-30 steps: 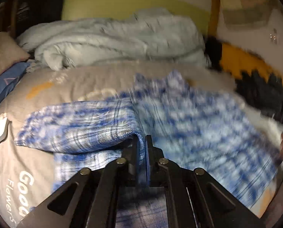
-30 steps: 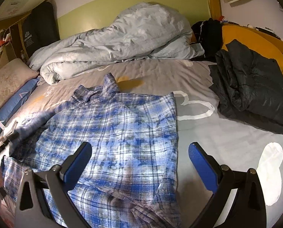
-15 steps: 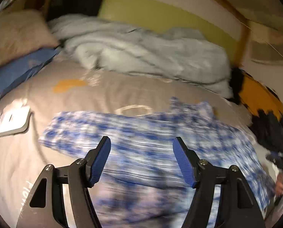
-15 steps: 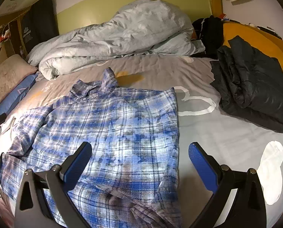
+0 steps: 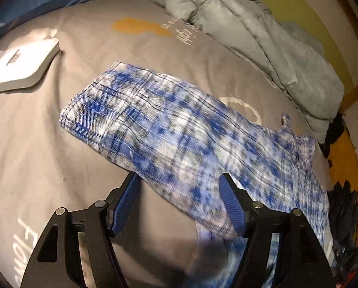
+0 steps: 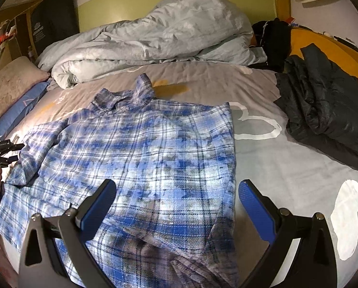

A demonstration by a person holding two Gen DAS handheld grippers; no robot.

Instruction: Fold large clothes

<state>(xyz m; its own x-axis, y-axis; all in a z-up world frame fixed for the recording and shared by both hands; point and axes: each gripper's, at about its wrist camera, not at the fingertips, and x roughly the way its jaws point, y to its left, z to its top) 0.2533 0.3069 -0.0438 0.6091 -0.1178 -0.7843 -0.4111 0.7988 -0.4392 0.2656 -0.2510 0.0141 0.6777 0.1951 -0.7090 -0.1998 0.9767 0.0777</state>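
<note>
Plaid shirt (image 6: pixel 140 158) lies flat, collar toward the duvet (image 6: pixel 154 38); both tools (image 5: pixel 179 201) (image 6: pixel 176 199) released.

The blue-and-white plaid shirt (image 6: pixel 140 158) lies spread flat on the grey bed sheet (image 6: pixel 275 168), collar (image 6: pixel 130 93) pointing toward the heaped grey duvet (image 6: pixel 154 40). Its right side is already folded in, making a straight edge beside the sheet's white heart outline. On the other side, the sleeve (image 5: pixel 135 117) stretches out flat from the body, cuff end squared off.
</note>
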